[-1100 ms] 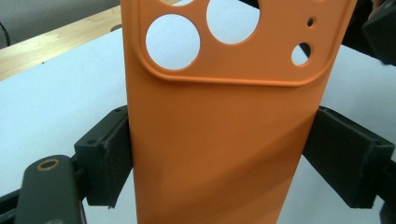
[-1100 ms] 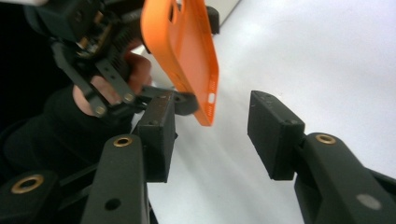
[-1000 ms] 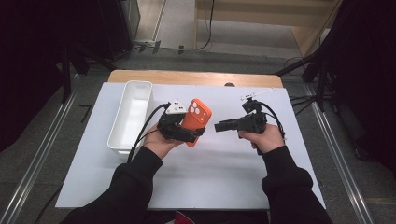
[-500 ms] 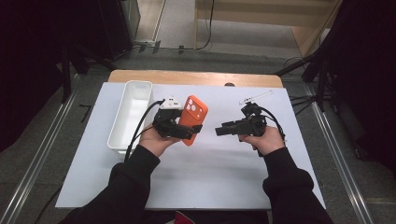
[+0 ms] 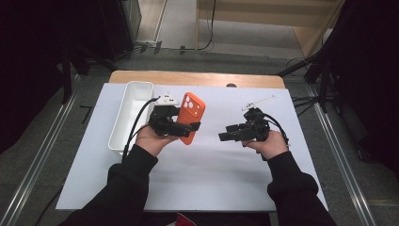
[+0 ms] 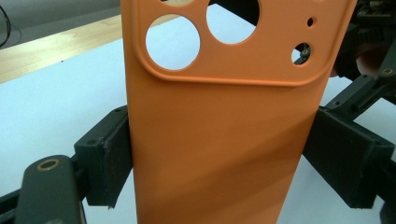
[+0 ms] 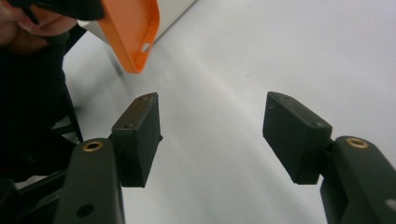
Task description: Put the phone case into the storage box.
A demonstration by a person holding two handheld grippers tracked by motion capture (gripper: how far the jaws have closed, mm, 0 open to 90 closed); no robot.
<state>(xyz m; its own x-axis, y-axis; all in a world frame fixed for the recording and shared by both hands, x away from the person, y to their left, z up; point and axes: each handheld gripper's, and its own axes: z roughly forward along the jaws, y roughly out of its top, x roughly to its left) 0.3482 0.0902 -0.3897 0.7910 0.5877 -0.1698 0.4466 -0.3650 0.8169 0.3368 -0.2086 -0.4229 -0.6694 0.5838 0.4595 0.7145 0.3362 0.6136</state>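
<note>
Looking down from the high view, I see one white tray (image 5: 123,123) standing long and narrow at the left of the white table sheet (image 5: 207,179); as far as I can see into it, nothing lies inside. One orange phone case (image 5: 190,117) is over the sheet just right of that tray, held up off the surface. Two grippers are at work, one in each hand. The left gripper (image 5: 181,129) is clenched across the lower part of the case, so the case rises away from the person beyond its jaws. The right gripper (image 5: 225,137) sits well apart to the right, its jaws pointing left toward the case with bare sheet between them.

Moving to the left gripper view, the phone case (image 6: 219,140) stands upright between the two black jaws, and the pads (image 6: 112,158) press on its long edges from both sides. Its back faces the camera, with two large round lens openings fully in view and two smaller holes inside a raised frame near the top. Beyond it lie the white sheet and a strip of wooden table edge (image 6: 51,51).

Turning to the right gripper view, the right gripper (image 7: 212,123) is released: its jaws have just been opening, and nothing sits between them but white sheet. The case's rounded corner (image 7: 135,32) hangs at the upper left, ahead of the jaws and clear of them, with the other hand (image 7: 32,28) beside it.
</note>
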